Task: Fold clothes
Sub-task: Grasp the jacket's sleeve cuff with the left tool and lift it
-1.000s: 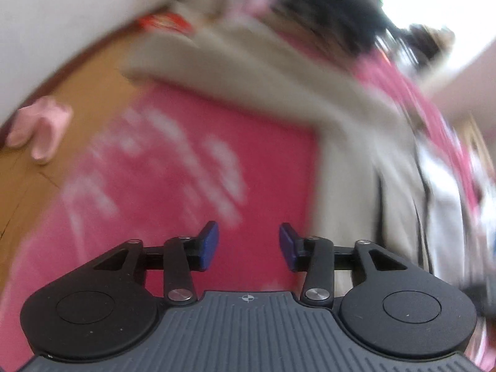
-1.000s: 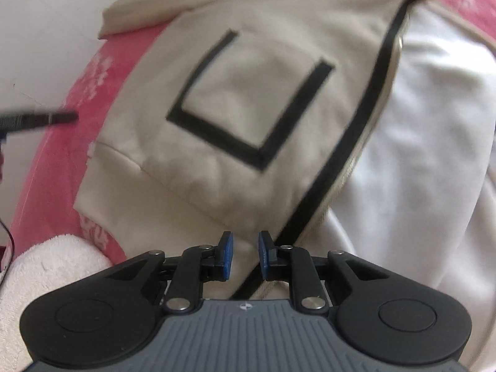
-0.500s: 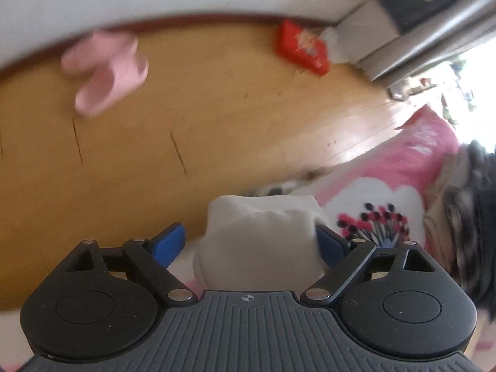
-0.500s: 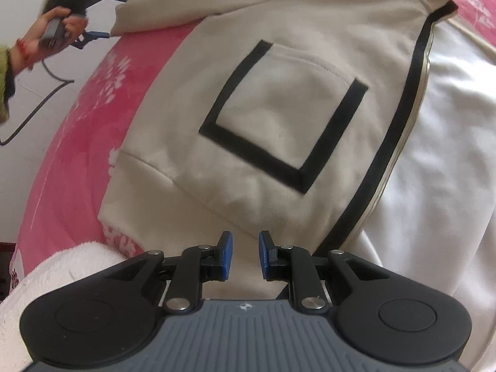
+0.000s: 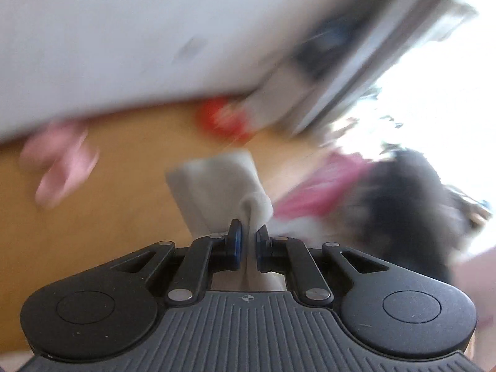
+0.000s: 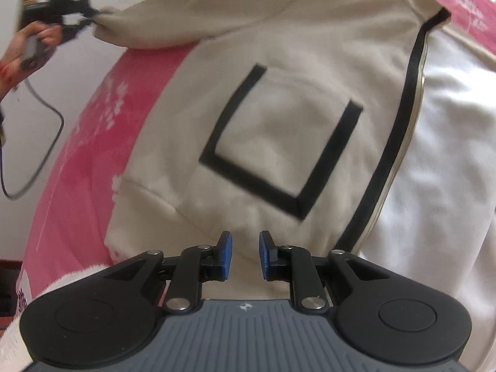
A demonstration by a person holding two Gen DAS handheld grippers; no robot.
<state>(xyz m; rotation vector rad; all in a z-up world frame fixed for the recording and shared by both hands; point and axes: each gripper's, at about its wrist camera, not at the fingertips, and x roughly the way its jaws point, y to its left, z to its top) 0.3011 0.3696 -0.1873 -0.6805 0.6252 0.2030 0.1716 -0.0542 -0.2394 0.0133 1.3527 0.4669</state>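
Between the left gripper's (image 5: 247,241) clamped jaws sits one cream jacket (image 6: 279,99) cuff (image 5: 217,186), sleeve stretched sideways off the pink bedspread (image 6: 80,155). One black-trimmed pocket (image 6: 279,145) lies beyond the right gripper (image 6: 245,254), jaws slightly parted, seemingly empty, above the hem.

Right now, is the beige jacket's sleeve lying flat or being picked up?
Picked up. The left claw is shut on the sleeve's cuff, and the sleeve stretches out past the pink bedspread.

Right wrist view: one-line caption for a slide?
Right gripper poised over beige jacket hem; left gripper pinches its sleeve cuff.
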